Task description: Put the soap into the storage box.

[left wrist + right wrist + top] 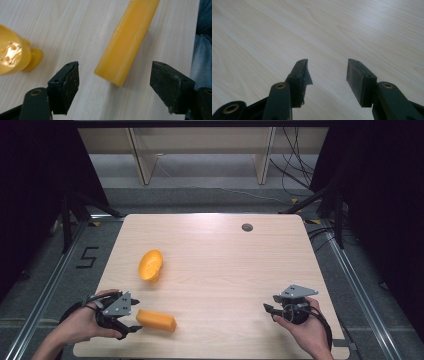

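An orange block (156,320) lies flat near the table's front left. In the left gripper view the orange block (127,41) runs away from the jaws, its near end just ahead of them. My left gripper (131,321) (113,75) is open wide right beside that end, not touching it. An orange cup-like piece (150,265) (13,53) lies on its side farther back on the left. My right gripper (268,309) (327,67) is open over bare table at the front right, nothing between its jaws.
The light wooden table (225,265) has a small dark grommet hole (247,227) at the back right. Blue fabric (202,50) shows past the table's edge in the left gripper view. Black frame legs and cables stand behind the table.
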Demonstrator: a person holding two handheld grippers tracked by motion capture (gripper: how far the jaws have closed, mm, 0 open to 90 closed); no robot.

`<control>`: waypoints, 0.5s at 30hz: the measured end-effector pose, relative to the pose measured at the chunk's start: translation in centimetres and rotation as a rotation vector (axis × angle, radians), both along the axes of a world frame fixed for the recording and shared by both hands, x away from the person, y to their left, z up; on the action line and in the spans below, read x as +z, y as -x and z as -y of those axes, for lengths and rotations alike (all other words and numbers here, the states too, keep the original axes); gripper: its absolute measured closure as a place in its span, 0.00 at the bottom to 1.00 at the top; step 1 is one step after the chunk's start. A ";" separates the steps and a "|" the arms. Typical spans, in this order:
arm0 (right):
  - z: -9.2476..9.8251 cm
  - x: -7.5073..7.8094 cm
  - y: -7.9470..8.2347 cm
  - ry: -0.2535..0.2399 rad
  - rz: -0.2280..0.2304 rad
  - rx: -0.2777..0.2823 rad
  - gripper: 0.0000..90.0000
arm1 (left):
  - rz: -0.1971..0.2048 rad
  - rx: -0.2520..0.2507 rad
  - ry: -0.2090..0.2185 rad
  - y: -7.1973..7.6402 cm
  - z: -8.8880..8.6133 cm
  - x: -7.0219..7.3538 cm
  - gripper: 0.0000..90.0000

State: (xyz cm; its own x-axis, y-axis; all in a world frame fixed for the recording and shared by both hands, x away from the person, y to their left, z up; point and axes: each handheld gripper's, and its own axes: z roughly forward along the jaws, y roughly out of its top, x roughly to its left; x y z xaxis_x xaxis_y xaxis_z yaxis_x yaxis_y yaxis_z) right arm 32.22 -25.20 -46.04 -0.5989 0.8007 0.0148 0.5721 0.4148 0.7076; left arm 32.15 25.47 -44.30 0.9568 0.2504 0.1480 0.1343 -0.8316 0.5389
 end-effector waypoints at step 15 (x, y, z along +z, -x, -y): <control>0.0 0.0 0.0 0.007 0.001 0.004 0.57 | -0.044 -0.137 -0.066 -1.6 3.4 -1.6 0.28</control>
